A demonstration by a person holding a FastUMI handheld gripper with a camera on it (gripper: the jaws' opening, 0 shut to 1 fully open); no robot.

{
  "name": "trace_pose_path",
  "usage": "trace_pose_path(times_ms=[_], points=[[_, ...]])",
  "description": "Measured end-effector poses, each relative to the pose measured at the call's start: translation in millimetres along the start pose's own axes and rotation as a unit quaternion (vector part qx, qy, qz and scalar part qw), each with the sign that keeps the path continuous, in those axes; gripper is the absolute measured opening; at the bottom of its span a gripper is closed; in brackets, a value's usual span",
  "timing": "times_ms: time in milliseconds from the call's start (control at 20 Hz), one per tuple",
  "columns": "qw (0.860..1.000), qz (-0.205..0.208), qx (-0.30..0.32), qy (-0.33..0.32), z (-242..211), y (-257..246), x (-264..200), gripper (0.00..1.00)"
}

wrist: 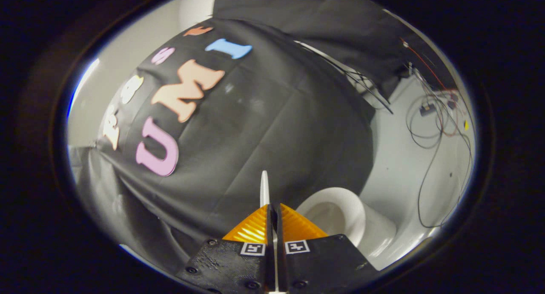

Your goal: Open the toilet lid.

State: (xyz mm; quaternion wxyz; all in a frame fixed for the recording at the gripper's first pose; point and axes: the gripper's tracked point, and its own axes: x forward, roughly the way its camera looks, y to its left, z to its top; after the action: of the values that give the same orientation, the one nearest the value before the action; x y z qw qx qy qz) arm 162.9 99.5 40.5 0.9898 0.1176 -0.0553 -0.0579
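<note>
My gripper [273,209] has its two orange fingers [252,228] closed together on a thin white toilet lid [264,186]. The lid is seen edge-on, passing between the fingers and sticking out just beyond their tips. The lid stands lifted away from the white toilet bowl [355,213], which lies open just to the right of the fingers with its hollow inside in sight. The whole view is tilted.
The black cloth wall [272,128] hangs close behind the lid and the toilet. On the white floor [396,170] to the right, beyond the bowl, lie loose black and red cables [430,128] and a small dark box [427,109].
</note>
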Motion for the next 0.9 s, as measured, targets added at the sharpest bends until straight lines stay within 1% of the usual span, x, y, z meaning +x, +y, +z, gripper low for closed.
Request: trace_pose_path(times_ms=[100,200,400,500,600,650,800,900], points=[[0.999,0.012,-0.043,0.005,-1.9,41.1,-4.6,0.02],[0.996,0.006,-0.088,0.015,-11.3,70.9,-9.4,0.03],[0.983,0.006,-0.182,0.031,-25.9,121.6,-19.7,0.03],[0.974,0.013,-0.223,0.033,-37.3,140.6,-25.2,0.03],[0.965,0.030,-0.258,0.033,-50.6,164.2,-30.1,0.03],[0.959,0.038,-0.277,0.034,-59.1,174.9,-30.9,0.03],[0.938,0.046,-0.343,0.034,-68.8,193.5,-33.7,0.03],[0.927,0.064,-0.366,0.043,-80.9,211.8,-35.8,0.03]])
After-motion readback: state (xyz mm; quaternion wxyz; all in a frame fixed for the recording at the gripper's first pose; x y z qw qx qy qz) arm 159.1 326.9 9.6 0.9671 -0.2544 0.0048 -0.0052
